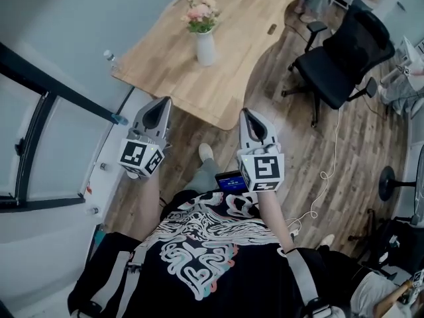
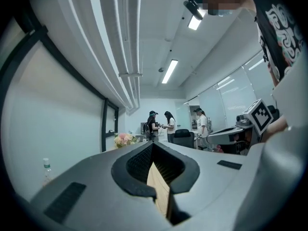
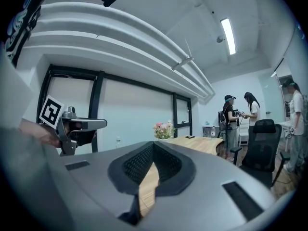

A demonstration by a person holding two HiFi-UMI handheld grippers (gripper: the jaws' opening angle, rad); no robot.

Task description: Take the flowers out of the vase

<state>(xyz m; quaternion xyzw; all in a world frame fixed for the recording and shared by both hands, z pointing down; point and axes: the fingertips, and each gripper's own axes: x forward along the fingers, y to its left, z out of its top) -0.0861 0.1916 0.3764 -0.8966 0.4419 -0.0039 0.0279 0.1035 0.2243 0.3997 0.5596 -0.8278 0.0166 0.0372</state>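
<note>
The left gripper (image 1: 162, 105) is held level over the floor short of the near edge of the wooden table (image 1: 232, 85), its jaws pressed together with nothing between them. The flowers (image 1: 201, 13) stand upright in the white vase (image 1: 205, 47) on that table, ahead of both grippers, well apart from each, and between the lines along which the two point. The right gripper (image 1: 246, 113), beside the left one and apart from it, also has its jaws fully together and empty, with the black office chair (image 1: 344, 55) ahead to its right.
</note>
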